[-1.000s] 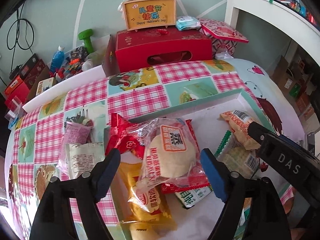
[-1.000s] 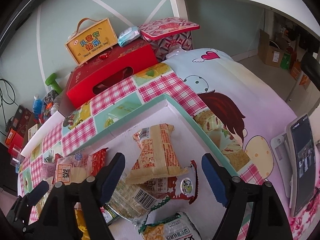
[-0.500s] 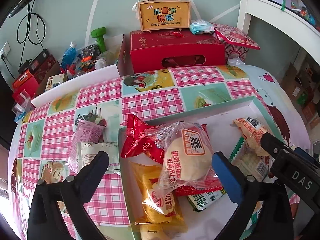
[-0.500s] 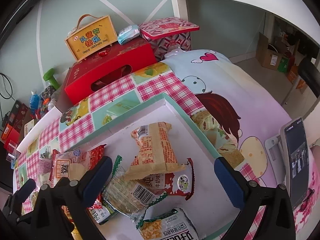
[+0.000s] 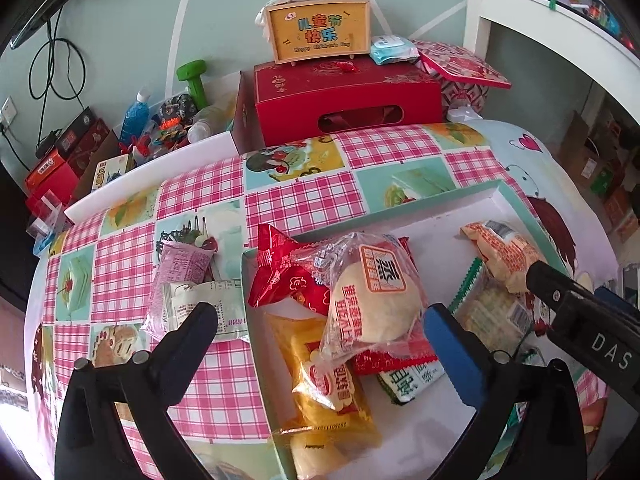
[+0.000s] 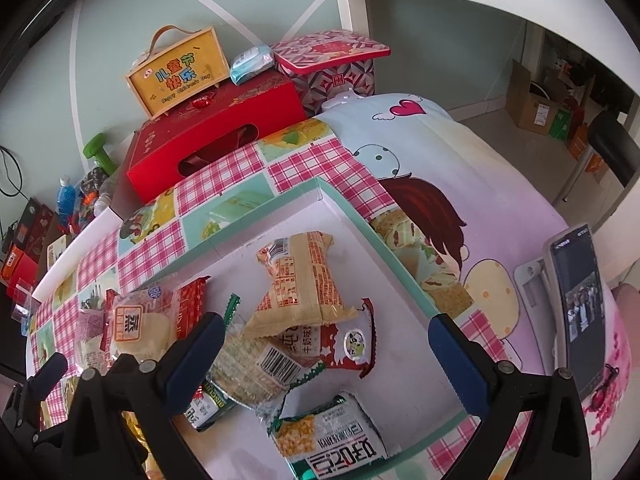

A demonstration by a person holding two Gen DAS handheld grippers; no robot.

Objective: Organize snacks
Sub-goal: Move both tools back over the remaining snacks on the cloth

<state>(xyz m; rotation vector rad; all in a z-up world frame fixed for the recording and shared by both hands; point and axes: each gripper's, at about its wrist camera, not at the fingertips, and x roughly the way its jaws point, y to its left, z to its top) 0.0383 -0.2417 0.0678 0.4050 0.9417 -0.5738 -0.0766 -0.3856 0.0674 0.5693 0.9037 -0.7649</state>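
Note:
A shallow white box with a teal rim [image 5: 432, 200] [image 6: 344, 204] lies on the checked tablecloth and holds several snack packs. A clear-wrapped bun [image 5: 372, 300] [image 6: 136, 328] lies on a red pack [image 5: 284, 272] and a yellow pack [image 5: 324, 396]. My left gripper [image 5: 320, 344] is open and empty, above and just short of the bun. A pink pack [image 5: 180, 268] and a white pack [image 5: 208, 312] lie outside the box on the cloth. My right gripper [image 6: 326, 354] is open and empty over an orange-printed pack [image 6: 304, 284], a biscuit pack [image 6: 256, 364] and a green pack [image 6: 332, 444].
A red gift box [image 5: 344, 96] with a yellow carry case [image 5: 320, 32] on top stands at the table's far edge, a patterned tin [image 6: 332, 64] beside it. A phone on a stand [image 6: 576, 312] sits at the right. Bottles and small boxes [image 5: 136, 128] crowd the back left.
Both grippers have opened wider and drawn back and up from the box. The bun now lies free on the pile.

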